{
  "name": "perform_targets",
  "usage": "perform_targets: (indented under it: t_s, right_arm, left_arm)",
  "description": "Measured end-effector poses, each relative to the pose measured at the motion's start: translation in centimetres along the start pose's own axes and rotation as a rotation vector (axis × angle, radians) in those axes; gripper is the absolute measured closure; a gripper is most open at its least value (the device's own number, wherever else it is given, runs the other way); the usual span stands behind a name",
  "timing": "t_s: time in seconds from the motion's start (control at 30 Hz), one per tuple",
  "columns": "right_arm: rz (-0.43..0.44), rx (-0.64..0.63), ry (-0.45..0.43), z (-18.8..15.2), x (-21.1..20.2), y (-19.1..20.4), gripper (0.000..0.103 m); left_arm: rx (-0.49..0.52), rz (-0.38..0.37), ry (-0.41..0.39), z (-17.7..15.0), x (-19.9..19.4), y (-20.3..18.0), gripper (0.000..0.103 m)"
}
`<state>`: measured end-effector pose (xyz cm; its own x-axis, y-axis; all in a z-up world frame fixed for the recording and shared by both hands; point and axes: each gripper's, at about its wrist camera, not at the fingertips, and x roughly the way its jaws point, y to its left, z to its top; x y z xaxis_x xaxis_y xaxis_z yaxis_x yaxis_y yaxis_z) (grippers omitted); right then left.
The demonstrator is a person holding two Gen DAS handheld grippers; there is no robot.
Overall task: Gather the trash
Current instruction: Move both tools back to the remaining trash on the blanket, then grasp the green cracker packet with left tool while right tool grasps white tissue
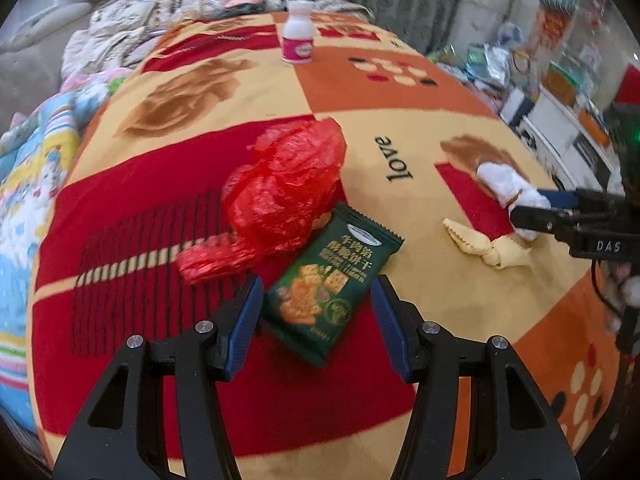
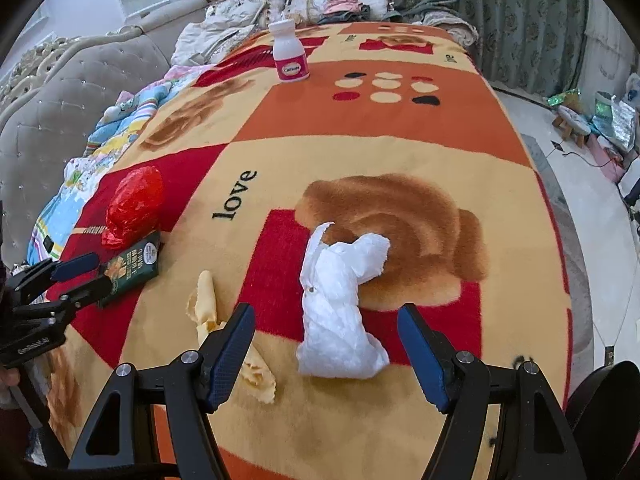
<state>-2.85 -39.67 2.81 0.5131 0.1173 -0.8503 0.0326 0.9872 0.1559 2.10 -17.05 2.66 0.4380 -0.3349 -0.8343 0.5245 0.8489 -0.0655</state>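
Left gripper (image 1: 316, 292): fingers spread, released; the lower half of the green snack packet (image 1: 332, 280) lies between them, pads not pressing on it.
Right gripper (image 2: 326, 328): fingers spread, released; the crumpled white tissue (image 2: 340, 304) lies between them, clear blanket showing on either side of it.
Green snack packet: flat on the blanket (image 1: 440, 300), its upper corner touching the red plastic bag (image 1: 280, 196).
Yellow wrapper (image 2: 206, 304): just beside the right gripper's left finger, between tissue and packet.
White bottle (image 2: 289, 56): upright, well apart, toward the far end of the blanket.
Open room: broad bare blanket between the trash cluster and the bottle.
Edges: bedding (image 2: 120, 128) and a padded headboard (image 2: 52, 112) on the left; blanket edge dropping to the floor (image 2: 580, 200) on the right.
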Motion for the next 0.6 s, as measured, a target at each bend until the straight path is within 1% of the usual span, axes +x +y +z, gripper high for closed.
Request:
perform_targets:
  t_s: [0.03,0.13,0.2,0.27,0.33,0.5,0.57,0.6]
  right_arm:
    - [-0.002,-0.001,0.003,0.1,0.2,0.0,0.031]
    - [-0.01,-0.006,0.013,0.4,0.8,0.0,0.031]
    - [-0.012,0.001,0.018,0.6,1.2,-0.1,0.031]
    - [-0.015,0.012,0.026,0.7,1.7,-0.4,0.031]
    - [-0.019,0.015,0.021,0.8,1.8,-0.5,0.031]
    - [-0.032,-0.001,0.014,1.0,2.1,-0.4,0.031]
    - [-0.038,-0.012,0.012,1.0,2.0,-0.3,0.031]
    - [-0.042,-0.02,0.009,0.9,2.0,-0.2,0.038]
  left_arm:
    - [0.014,-0.003,0.006,0.1,0.4,-0.1,0.048]
    - [0.079,0.032,0.017,0.6,1.5,-1.0,0.048]
    - [0.088,0.039,0.034,0.9,2.3,-1.3,0.048]
    - [0.086,0.044,0.02,1.1,2.7,-1.4,0.048]
    - [0.074,0.039,0.019,1.4,2.9,-1.3,0.048]
    - [0.009,0.018,0.024,2.4,3.4,-0.8,0.048]
    - [-0.019,-0.001,0.027,2.3,3.2,-0.8,0.05]
    - [-0.024,-0.012,0.028,2.0,3.0,-0.9,0.053]
